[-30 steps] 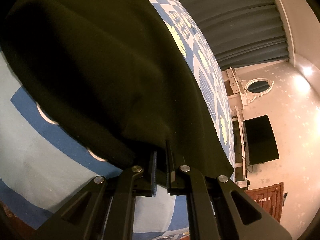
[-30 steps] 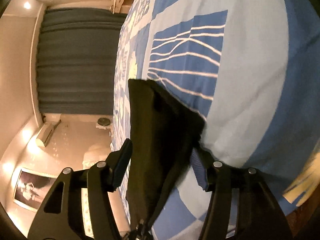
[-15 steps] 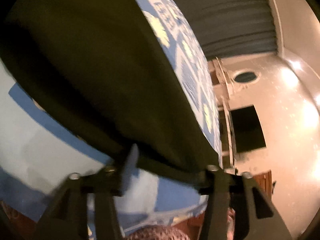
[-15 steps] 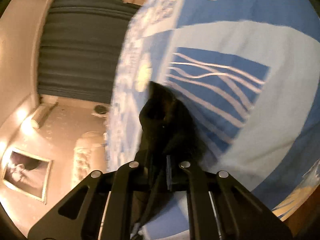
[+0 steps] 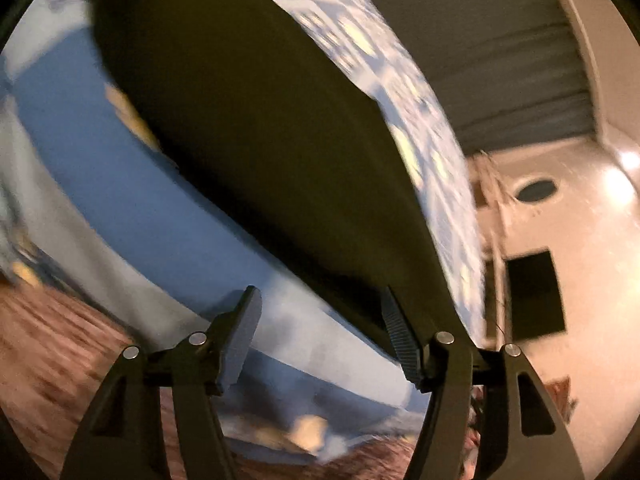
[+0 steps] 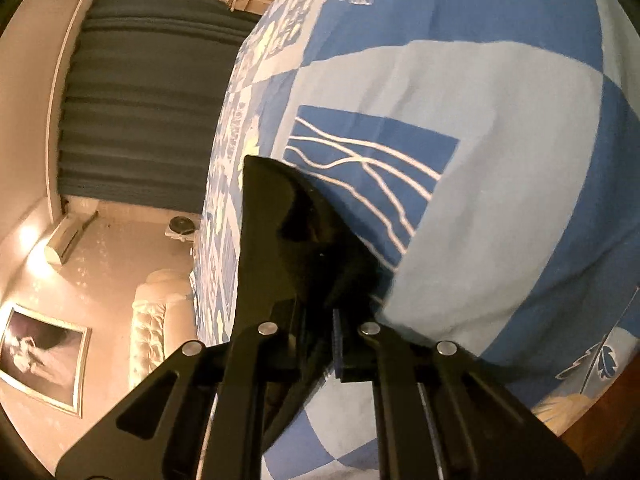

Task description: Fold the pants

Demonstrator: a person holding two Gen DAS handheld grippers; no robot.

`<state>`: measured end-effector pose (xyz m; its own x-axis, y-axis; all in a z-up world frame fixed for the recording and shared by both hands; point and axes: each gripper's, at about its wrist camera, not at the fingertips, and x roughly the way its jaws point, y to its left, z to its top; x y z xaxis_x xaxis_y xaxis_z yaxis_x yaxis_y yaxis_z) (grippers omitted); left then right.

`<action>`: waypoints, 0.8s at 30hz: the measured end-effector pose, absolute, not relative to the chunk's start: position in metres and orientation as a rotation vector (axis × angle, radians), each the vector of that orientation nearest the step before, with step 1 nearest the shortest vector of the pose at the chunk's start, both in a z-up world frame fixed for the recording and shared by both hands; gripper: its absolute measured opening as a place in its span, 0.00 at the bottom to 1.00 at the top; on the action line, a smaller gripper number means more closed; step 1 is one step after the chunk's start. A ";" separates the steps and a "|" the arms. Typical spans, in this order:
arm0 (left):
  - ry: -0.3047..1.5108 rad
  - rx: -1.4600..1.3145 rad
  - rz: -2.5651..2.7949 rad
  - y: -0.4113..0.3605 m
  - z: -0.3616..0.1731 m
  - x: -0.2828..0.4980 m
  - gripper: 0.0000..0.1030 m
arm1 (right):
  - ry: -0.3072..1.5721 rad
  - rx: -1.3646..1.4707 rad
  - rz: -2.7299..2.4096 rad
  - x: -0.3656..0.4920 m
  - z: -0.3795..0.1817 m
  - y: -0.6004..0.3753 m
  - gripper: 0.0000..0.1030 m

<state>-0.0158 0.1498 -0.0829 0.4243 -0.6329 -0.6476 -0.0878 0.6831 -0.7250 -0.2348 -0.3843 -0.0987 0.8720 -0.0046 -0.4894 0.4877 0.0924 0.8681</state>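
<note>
Under me is the bed with its blue and pale patchwork cover point(image 6: 480, 128), and the dark, soft cloth pants point(image 5: 256, 136) lie spread flat across it, reaching the near edge. My right gripper point(image 6: 316, 344) has its jaws together, clamped on a bunched corner of the pants. My left gripper point(image 5: 320, 340) has just been opening; its jaws stand apart with nothing between them. I judge the cloth light and limp, best pinched at hems or corners.
</note>
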 end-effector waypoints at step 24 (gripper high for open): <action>0.870 -0.763 0.045 0.298 -0.080 0.106 0.71 | 0.468 1.472 -0.383 -0.225 -0.105 -0.390 0.13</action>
<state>0.1062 0.2979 -0.0797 0.6612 -0.2605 -0.7036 -0.3320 0.7394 -0.5857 -0.2251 -0.3905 -0.1045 0.8529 0.0370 -0.5208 0.5178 0.0679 0.8528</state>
